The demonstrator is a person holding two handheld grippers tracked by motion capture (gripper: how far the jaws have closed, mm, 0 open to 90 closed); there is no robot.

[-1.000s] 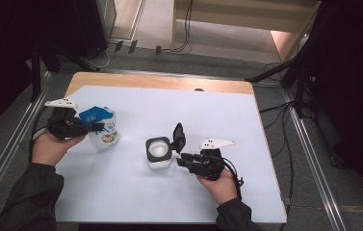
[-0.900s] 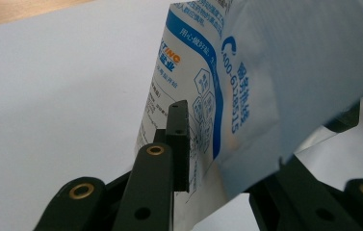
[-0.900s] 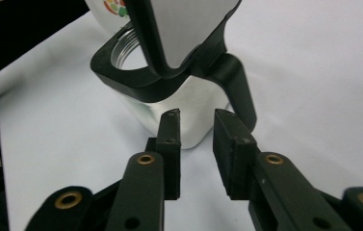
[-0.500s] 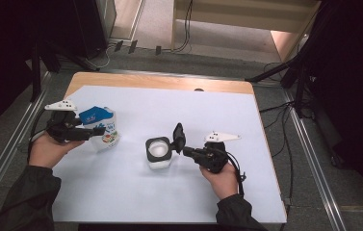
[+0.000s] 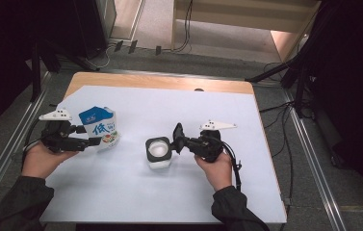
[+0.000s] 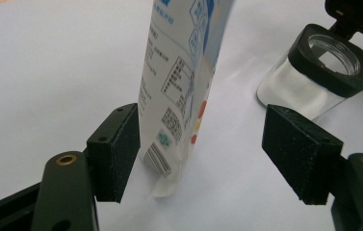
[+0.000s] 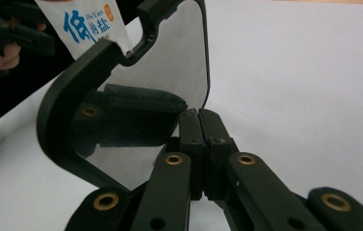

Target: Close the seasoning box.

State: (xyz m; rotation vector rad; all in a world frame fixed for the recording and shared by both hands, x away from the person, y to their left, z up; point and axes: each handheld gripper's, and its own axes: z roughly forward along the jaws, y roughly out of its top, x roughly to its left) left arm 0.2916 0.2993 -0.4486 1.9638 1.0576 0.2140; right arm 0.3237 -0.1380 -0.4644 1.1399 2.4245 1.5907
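Salt pouch upright on white table sheet, between wide-open left gripper jaws, touching one; right gripper pinched shut on open lid of clear jar, near pouch.

Counter: wooden top, bare strip of wood along far edge. White sheet covers nearly all the rest, far-left corner cut at slant. On sheet: blue-and-white pouch standing upright at left; clear square jar with black rim near middle, its hinged black lid flipped up on right side. Pouch and jar apart, bare sheet between. Near half of sheet bare.
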